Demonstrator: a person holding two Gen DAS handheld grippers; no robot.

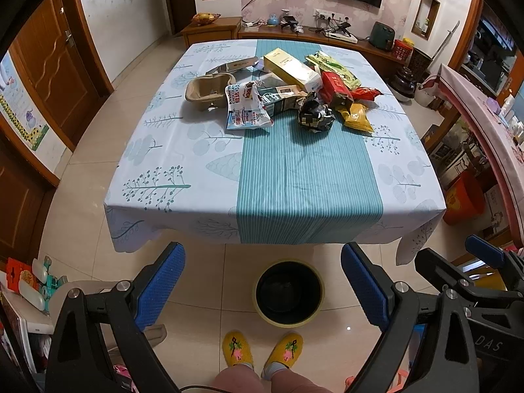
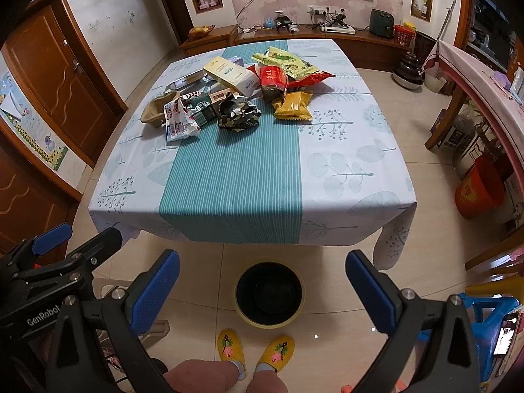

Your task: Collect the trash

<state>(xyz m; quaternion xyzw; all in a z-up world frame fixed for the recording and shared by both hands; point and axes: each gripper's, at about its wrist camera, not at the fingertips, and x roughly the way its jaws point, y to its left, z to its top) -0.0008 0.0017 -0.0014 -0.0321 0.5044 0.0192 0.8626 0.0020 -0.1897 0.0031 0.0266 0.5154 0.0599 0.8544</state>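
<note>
We hold the left gripper (image 1: 262, 281) and right gripper (image 2: 262, 290) near the floor bin (image 1: 290, 293), jaws spread wide and empty — the trash pile (image 1: 281, 95) lies far across the table (image 1: 183, 170).

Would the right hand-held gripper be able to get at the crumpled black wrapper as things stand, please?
Probably yes: the right hand-held gripper is open and empty, and the crumpled black wrapper lies at the pile's near edge with only bare tablecloth between.

Each black hand-held gripper (image 1: 262, 281) has 2 blue-padded fingers (image 1: 160, 281); yellow embroidered slippers (image 1: 262, 348) worn.
</note>
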